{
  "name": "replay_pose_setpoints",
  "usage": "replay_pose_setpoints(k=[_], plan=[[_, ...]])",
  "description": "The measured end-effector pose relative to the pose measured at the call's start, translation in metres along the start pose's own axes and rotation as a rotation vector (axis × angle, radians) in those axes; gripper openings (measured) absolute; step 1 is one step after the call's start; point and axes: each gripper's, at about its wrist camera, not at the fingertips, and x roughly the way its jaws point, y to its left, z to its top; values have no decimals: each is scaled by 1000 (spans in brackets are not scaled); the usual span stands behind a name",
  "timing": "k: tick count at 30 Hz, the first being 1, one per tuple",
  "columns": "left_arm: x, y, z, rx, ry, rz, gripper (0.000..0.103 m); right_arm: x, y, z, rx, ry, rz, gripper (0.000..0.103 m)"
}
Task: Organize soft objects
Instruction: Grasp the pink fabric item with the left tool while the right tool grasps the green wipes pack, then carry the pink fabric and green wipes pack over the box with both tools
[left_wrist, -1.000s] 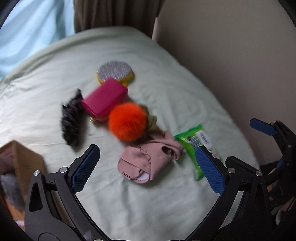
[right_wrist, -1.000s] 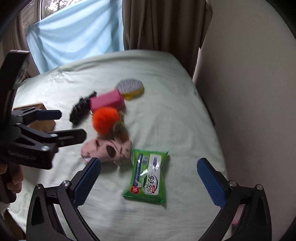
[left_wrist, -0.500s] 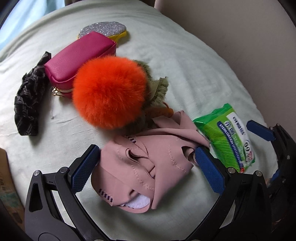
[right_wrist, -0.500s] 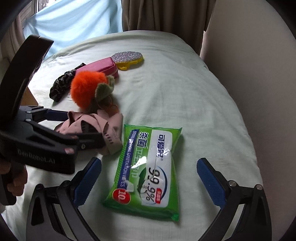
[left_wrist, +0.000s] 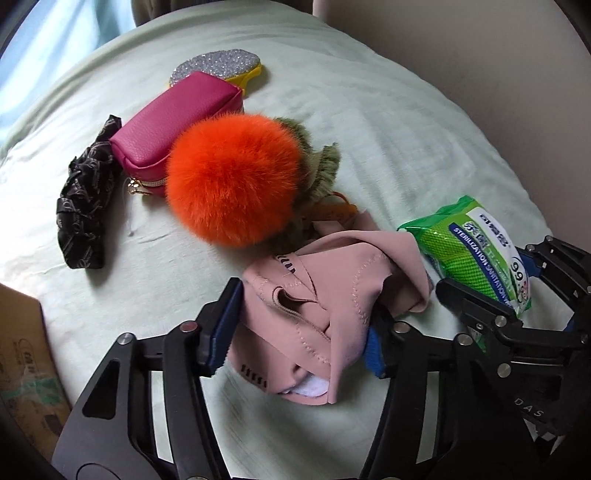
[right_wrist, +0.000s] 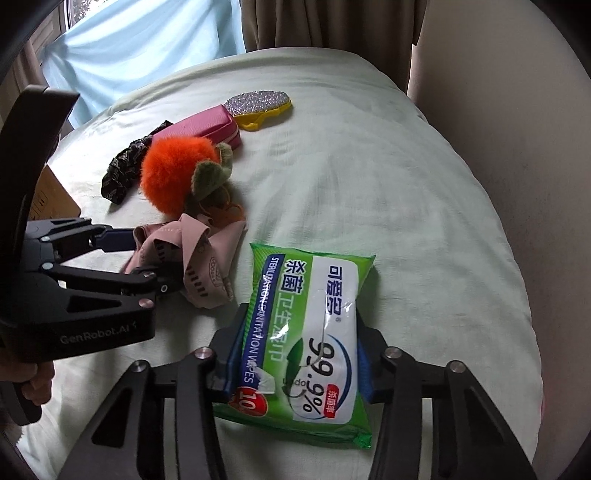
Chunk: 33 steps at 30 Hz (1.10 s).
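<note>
My left gripper (left_wrist: 301, 328) is shut on a crumpled pink fabric mask (left_wrist: 317, 314) lying on the pale green bedsheet (left_wrist: 369, 122); this grip also shows in the right wrist view (right_wrist: 192, 258). My right gripper (right_wrist: 297, 354) is shut on a green wet-wipes pack (right_wrist: 306, 332), which also shows at the right of the left wrist view (left_wrist: 472, 251). Just beyond the mask lies an orange pompom (left_wrist: 232, 177) with olive leaves.
A magenta zip pouch (left_wrist: 177, 122), a black scrunchie (left_wrist: 86, 199) and a glittery silver and yellow pad (left_wrist: 218, 68) lie further back. A cardboard box (left_wrist: 22, 369) stands at the left edge. A wall (right_wrist: 517, 110) runs along the right, curtains behind.
Both grippers moved down to the bed and closed: the left on the pink mask, the right on the wipes pack. Both were open half a second ago.
</note>
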Motion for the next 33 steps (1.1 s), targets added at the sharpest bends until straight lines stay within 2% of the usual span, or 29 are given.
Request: replay_pose_setpoints(k=[9, 18, 22, 26, 33], plan=[[-40, -16, 2, 3, -18, -22, 50, -24, -6, 5, 47, -8, 4, 41], [-135, -11, 33, -31, -114, 1, 50, -101, 3, 41, 35, -70, -14, 40], [-184, 2, 45, -78, -156, 23, 50, -139, 18, 65, 23, -111, -15, 40], [-229, 21, 52, -123, -207, 48, 50, -176, 38, 90, 37, -131, 25, 40], [-313, 78, 48, -225, -261, 85, 50, -236, 104, 126, 12, -186, 76, 40]])
